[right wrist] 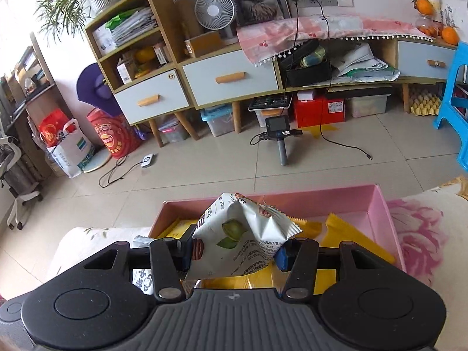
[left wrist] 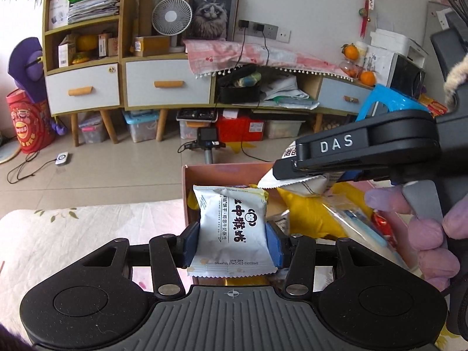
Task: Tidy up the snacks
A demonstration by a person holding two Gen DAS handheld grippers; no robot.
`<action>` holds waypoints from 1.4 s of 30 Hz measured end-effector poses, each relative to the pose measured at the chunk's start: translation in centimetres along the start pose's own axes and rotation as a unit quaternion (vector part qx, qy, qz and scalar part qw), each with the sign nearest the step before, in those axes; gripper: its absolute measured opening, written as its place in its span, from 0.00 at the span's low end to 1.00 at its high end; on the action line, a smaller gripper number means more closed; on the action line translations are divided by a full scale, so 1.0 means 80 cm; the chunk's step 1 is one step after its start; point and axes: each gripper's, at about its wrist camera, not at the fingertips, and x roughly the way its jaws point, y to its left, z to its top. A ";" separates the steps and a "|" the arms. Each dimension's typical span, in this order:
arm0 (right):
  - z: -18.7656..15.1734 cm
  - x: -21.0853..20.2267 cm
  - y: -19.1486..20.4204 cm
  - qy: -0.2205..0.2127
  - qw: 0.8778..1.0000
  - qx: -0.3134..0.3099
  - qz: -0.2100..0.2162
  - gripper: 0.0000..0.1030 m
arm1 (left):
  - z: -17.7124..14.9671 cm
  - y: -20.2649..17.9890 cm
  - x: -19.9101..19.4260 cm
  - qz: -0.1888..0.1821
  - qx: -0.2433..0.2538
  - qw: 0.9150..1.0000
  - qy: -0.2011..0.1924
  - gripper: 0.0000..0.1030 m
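- The left gripper [left wrist: 232, 241] is closed on a white snack packet [left wrist: 232, 231] – its blue pads press the packet's two sides, and the packet stands upright between them, with its black print upside down.
- This packet is held over the left edge of the pink box [left wrist: 187, 193], which stands on a bed cover with a flower print [left wrist: 73, 234].
- The right gripper [right wrist: 235, 253] clamps a second packet, a white nut packet [right wrist: 242, 234] with a green nut printed on it; this one is crumpled and tilted, its sealed edge pointing to the right.
- The nut packet hangs above the inside of the pink box, nearer to its left wall.
- In the left wrist view a gloved hand [left wrist: 430, 234] holds the handle of the right gripper.
- Yellow packets [right wrist: 354, 239] lie inside the box – they cover most of its bottom.
- Behind the box there is a tiled floor [right wrist: 321, 169], and at the wall stands a low cabinet [right wrist: 231, 79] with pale drawers.
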 end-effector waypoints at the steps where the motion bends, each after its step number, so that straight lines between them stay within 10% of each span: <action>1: 0.002 0.003 0.000 0.001 1.000 -0.002 -0.001 0.40 | 0.000 0.001 0.003 -0.001 -0.001 1.000 0.000 0.44; 14: 0.011 0.004 0.008 0.006 1.000 -0.020 -0.001 0.68 | -0.002 0.001 -0.001 -0.013 0.013 1.000 -0.011 0.64; 42: -0.067 -0.153 -0.012 -0.023 0.998 -0.034 -0.040 0.86 | -0.045 -0.027 -0.136 0.036 0.004 0.998 0.049 0.89</action>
